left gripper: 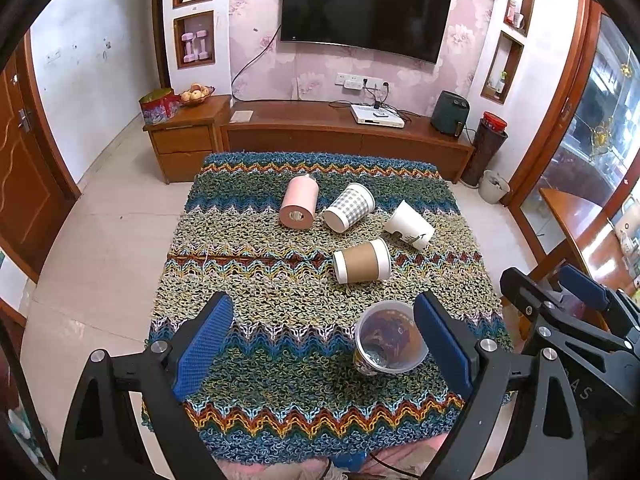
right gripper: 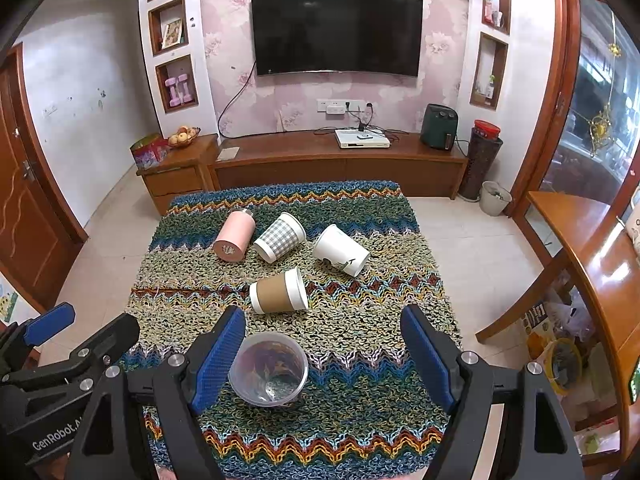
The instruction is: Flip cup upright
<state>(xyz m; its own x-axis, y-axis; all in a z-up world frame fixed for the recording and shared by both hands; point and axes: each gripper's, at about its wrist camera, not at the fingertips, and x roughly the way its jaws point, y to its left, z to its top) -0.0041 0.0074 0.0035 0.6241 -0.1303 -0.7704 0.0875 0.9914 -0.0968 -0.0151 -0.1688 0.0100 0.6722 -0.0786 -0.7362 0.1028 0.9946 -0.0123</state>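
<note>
A clear plastic cup (left gripper: 389,338) (right gripper: 269,369) stands upright on the knitted cloth (left gripper: 280,300) (right gripper: 360,340) near the front. Behind it lie on their sides a brown-sleeved paper cup (left gripper: 362,266) (right gripper: 279,291), a grey checked cup (left gripper: 349,207) (right gripper: 280,236), a white printed cup (left gripper: 409,225) (right gripper: 341,250) and a pink bottle (left gripper: 299,201) (right gripper: 235,235). My left gripper (left gripper: 324,344) is open above the cloth, the clear cup beside its right finger. My right gripper (right gripper: 323,356) is open, the clear cup by its left finger. Both are empty.
The cloth-covered table stands on a tiled floor. A wooden TV cabinet (left gripper: 344,128) and wall TV (left gripper: 364,12) are behind it. A wooden table (right gripper: 592,248) and bags (right gripper: 560,344) are to the right. Each gripper shows in the other's view: the right (left gripper: 568,312), the left (right gripper: 60,344).
</note>
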